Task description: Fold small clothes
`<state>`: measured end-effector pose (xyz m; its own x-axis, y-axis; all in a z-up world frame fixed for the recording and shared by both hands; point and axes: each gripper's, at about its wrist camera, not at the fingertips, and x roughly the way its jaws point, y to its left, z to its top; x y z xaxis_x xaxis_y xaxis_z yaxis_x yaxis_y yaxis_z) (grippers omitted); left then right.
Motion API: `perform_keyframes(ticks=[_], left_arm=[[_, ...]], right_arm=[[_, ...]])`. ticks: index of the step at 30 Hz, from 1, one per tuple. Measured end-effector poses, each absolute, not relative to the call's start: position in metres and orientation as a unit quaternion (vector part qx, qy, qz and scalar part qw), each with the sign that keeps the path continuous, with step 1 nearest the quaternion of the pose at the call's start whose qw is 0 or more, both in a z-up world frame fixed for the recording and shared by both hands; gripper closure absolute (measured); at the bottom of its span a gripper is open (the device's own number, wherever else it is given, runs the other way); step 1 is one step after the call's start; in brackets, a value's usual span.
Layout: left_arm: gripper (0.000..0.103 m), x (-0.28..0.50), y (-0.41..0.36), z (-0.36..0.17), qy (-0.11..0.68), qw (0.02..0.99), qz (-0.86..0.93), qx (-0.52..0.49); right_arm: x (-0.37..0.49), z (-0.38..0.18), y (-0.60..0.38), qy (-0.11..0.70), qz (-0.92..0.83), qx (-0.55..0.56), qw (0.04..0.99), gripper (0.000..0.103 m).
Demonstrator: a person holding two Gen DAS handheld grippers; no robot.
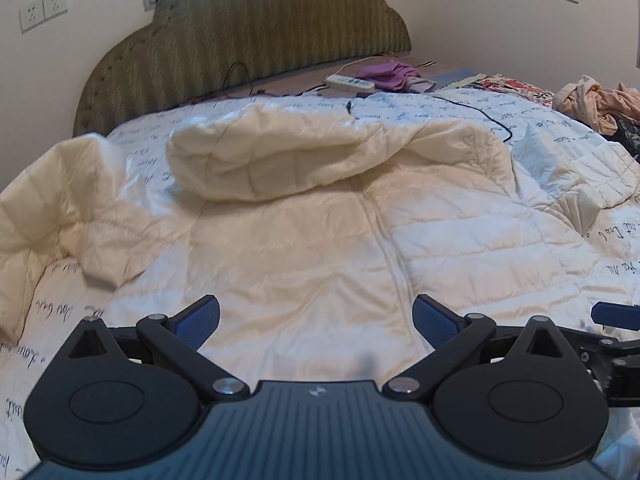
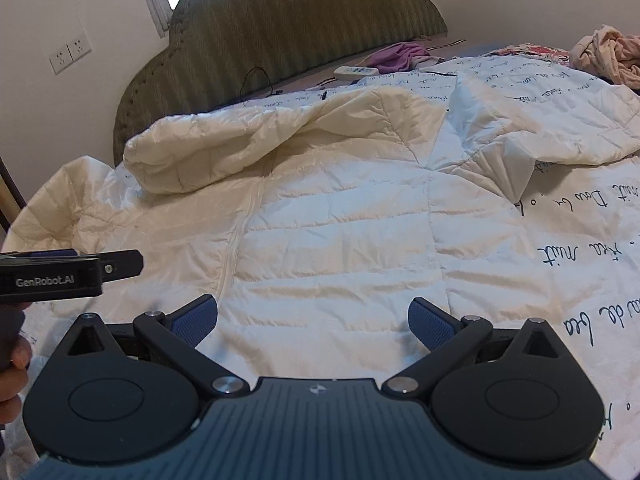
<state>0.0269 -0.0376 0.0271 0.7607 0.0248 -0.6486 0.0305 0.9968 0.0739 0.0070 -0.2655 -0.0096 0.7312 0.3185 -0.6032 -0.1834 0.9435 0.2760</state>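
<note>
Left wrist view shows a cream quilted hooded jacket [image 1: 320, 224] spread front-up on the bed's script-printed quilt [image 1: 600, 248], zipper down the middle, hood flopped forward, sleeves out to both sides. Both tools hover low near its hem: left tool [image 1: 316, 316] released, fingers spread; right tool [image 2: 312, 316] likewise released, empty.

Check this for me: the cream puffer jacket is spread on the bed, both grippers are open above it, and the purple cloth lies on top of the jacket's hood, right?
Not quite. The purple cloth lies apart from the cream puffer jacket, far up by the headboard beside the white power strip, as the left wrist view shows. The rest holds: the jacket is spread on the bed, and the left gripper and right gripper are open above it.
</note>
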Motion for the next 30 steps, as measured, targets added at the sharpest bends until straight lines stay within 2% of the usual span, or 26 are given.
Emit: perform_keyframes(ticks=[4, 10, 15, 19, 23, 27, 30], left_arm=[[0.0, 0.043, -0.05, 0.018, 0.339, 0.94, -0.009, 0.044], [0.0, 0.064, -0.058, -0.015, 0.351, 0.934, -0.005, 0.064], [0.0, 0.071, -0.054, -0.036, 0.419, 0.906, -0.014, 0.054], [0.0, 0.079, -0.041, -0.018, 0.461, 0.884, -0.066, 0.042], [0.0, 0.104, -0.024, 0.007, 0.451, 0.888, -0.062, 0.062], [0.0, 0.148, -0.013, 0.01, 0.406, 0.906, 0.001, 0.122], [0.0, 0.187, -0.007, -0.001, 0.4, 0.906, 0.032, 0.137]], right_arm=[[0.01, -0.009, -0.286, 0.318, 0.176, 0.161, 0.918, 0.0], [0.027, -0.004, -0.323, 0.333, 0.133, 0.129, 0.925, 0.0], [0.047, -0.006, -0.354, 0.364, 0.135, 0.164, 0.907, 0.0], [0.067, -0.006, -0.343, 0.387, 0.137, 0.127, 0.903, 0.0], [0.087, -0.014, -0.356, 0.393, 0.1, 0.086, 0.91, 0.0], [0.103, -0.027, -0.412, 0.364, 0.048, 0.149, 0.918, 0.0], [0.118, -0.037, -0.462, 0.329, -0.022, 0.187, 0.925, 0.0]])
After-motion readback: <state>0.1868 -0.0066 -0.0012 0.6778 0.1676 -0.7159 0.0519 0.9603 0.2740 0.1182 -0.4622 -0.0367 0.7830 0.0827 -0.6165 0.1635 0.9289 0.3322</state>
